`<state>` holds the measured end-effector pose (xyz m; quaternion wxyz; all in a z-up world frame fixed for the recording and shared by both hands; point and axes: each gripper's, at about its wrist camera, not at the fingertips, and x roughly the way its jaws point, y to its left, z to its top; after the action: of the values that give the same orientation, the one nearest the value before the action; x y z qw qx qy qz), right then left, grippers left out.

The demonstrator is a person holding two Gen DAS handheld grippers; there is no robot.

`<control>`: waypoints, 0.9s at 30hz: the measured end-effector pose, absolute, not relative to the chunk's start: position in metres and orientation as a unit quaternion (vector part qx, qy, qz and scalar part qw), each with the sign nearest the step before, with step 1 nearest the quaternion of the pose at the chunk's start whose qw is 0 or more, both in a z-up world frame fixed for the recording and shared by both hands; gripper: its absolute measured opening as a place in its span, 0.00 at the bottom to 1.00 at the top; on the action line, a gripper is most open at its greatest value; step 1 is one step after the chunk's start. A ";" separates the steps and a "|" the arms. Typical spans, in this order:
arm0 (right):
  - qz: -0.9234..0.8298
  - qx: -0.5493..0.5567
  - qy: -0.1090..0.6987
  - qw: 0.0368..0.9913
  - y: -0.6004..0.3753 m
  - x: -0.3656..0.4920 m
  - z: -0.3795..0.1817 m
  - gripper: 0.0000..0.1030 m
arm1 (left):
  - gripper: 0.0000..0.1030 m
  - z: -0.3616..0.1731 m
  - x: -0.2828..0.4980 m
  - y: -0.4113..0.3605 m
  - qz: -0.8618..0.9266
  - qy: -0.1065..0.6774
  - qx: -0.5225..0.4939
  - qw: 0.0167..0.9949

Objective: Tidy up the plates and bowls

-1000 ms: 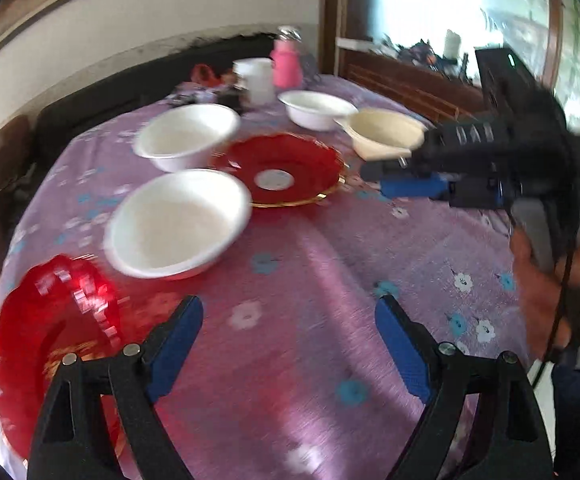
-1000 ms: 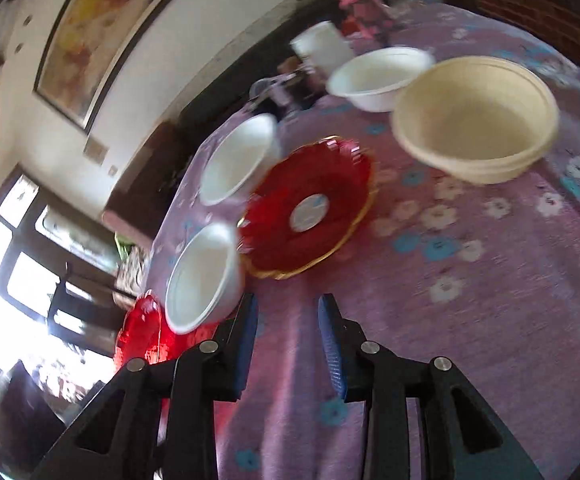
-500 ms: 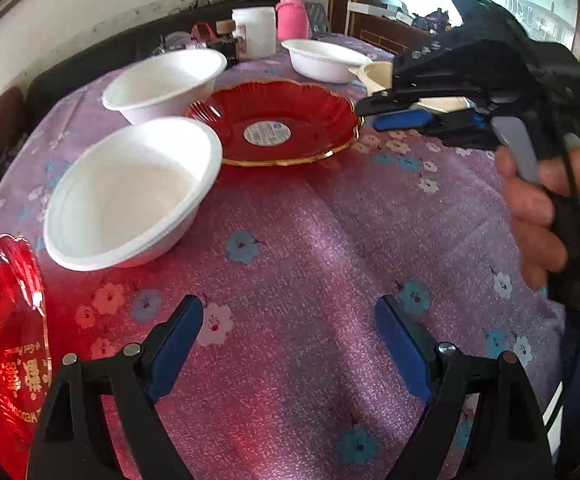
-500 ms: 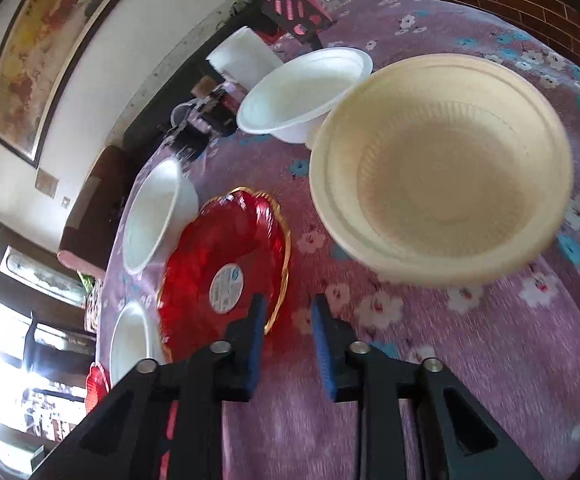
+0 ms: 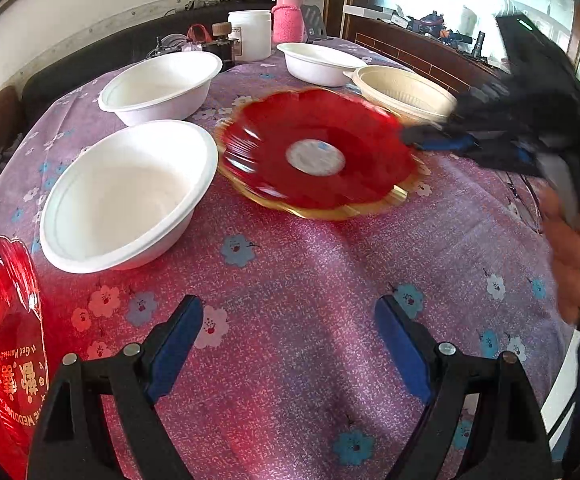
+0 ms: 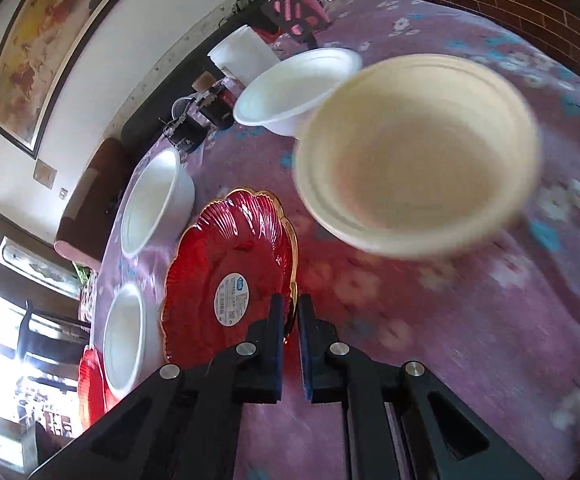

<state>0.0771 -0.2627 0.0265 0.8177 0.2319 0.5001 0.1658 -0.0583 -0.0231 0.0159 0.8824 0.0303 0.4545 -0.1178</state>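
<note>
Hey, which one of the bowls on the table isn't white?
The cream bowl at the table's right side, just behind the red plate that the right gripper holds. The other three bowls are plain white; this one is yellowish with a ribbed inside.

My surface wears a purple flowered cloth (image 5: 297,280). At its far edge stands a white jar (image 5: 250,35), with a pink knitted bottle (image 5: 288,18) just to the jar's right and a small corked bottle (image 5: 222,36) to its left. A framed painting (image 6: 46,40) hangs on the wall.
</note>
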 end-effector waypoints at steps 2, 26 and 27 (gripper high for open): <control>0.162 0.232 0.505 0.816 -0.281 0.060 0.025 0.07 | 0.85 0.017 -0.059 -0.023 -0.119 0.452 0.028 0.884; 0.145 0.230 0.463 0.844 -0.352 -0.008 0.032 0.10 | 0.69 0.048 -0.030 -0.051 -0.174 0.459 0.012 0.871; 0.148 0.230 0.461 0.844 -0.352 -0.009 0.032 0.10 | 0.63 0.046 -0.027 -0.053 -0.176 0.463 0.012 0.869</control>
<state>-0.0090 -0.3517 0.0320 0.8441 0.2300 0.4611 0.1483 -0.0274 -0.0533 0.0465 0.8687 0.0124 0.4626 -0.1764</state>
